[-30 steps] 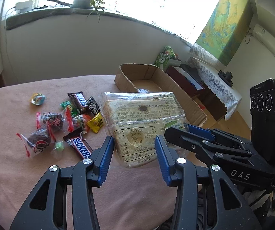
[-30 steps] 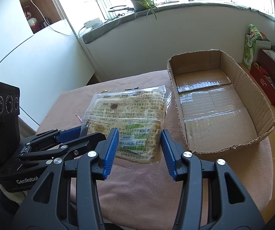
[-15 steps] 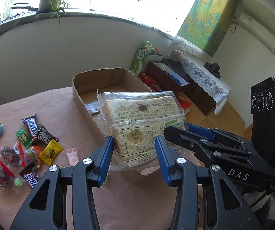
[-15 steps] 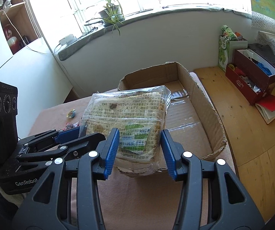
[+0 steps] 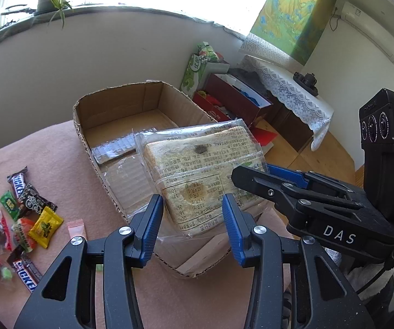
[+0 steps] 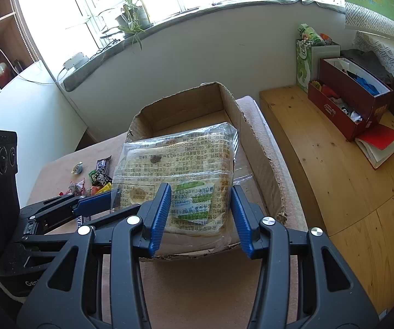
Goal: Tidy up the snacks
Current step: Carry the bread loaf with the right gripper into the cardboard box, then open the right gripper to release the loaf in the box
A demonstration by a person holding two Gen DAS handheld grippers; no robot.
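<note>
A clear-wrapped bread package [image 5: 197, 170] [image 6: 177, 164] with printed text hangs in the air above the near half of an open cardboard box [image 5: 120, 101] [image 6: 257, 159]. My left gripper [image 5: 193, 213] is shut on the package's near left corner. My right gripper [image 6: 199, 211] is shut on its near right corner, and its blue pad shows from the side in the left wrist view. Loose candies and Snickers bars [image 5: 24, 213] [image 6: 98, 175] lie on the pink tablecloth [image 5: 169, 301] left of the box.
The box floor holds only tape strips. Right of the table lie a wooden floor [image 6: 334, 170], a red box [image 6: 348, 101] of odds and ends and a green carton [image 6: 304, 60]. A potted plant [image 6: 131, 19] stands on the windowsill behind.
Both grippers carried the bread package from over the tablecloth beside the candies to above the cardboard box. The grip on it stayed the same.
</note>
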